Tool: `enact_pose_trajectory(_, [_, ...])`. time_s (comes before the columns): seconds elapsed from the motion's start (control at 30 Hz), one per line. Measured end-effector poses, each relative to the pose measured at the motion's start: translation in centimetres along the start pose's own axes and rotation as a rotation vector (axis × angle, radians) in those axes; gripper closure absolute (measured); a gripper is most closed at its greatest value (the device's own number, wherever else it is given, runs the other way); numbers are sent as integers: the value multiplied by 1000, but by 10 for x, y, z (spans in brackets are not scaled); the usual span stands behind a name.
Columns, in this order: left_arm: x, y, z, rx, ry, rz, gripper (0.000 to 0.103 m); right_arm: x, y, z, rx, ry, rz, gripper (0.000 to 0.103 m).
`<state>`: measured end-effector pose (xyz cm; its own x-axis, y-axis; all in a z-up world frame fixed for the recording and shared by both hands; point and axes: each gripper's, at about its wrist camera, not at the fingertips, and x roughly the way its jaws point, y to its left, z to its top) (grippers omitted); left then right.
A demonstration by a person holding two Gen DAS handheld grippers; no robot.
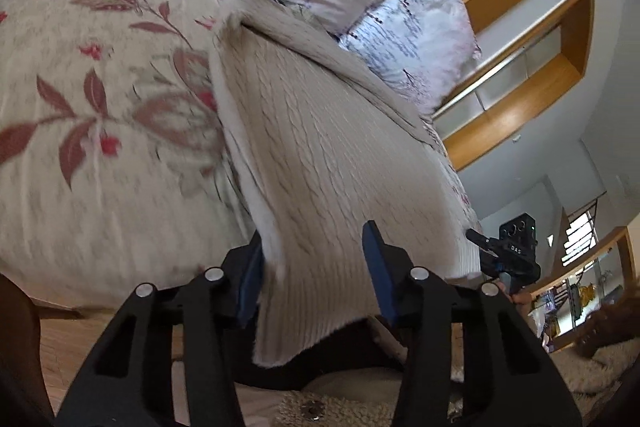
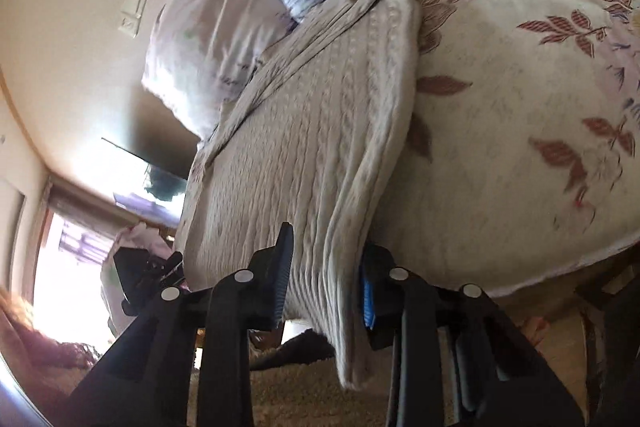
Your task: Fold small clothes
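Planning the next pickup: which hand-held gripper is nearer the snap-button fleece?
Left, likely: left hand-held gripper sits just above the fleece; right hand-held gripper is at the far corner of the sweater.

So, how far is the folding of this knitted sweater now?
Early stage. Done: the cream cable-knit sweater lies lengthwise on the floral duvet, one sleeve already laid along it. In hand: the left tool and the right tool each have the hem end between their pads; a firm grip cannot be confirmed. Left: fold the body over and tidy it.
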<state>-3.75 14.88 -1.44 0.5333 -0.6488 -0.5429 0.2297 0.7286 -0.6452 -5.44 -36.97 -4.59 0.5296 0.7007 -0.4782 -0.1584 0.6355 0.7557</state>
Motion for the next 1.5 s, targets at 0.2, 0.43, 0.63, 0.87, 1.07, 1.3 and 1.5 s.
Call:
enact_pose_trajectory(0.2, [1,-10,-11,31,38,14,71,2,12,-6,-65,14,13,87])
enact_pose_trajectory(0.43, [7,-15,10,64,38,73,96,-12,42,13,-203,-155,-68,95])
enact_pose_trajectory(0.63, [-10,-24,71,87,-123,169,96,-21,75,43,-355,-343,-197,96])
enact_pose_trajectory(0.87, [-1,-33,143,101,-218,240,97,-11,92,88,-412,-433,-256,96])
enact_pose_trajectory(1.07, [27,-37,197,128,-235,278,97,6,92,132,-382,-453,-310,96])
enact_pose_trajectory(1.3, [86,-12,250,35,-217,300,97,55,63,199,-263,-411,-368,96])
enact_pose_trajectory(1.5, [133,23,264,-58,-136,313,97,94,26,231,-132,-325,-391,96])
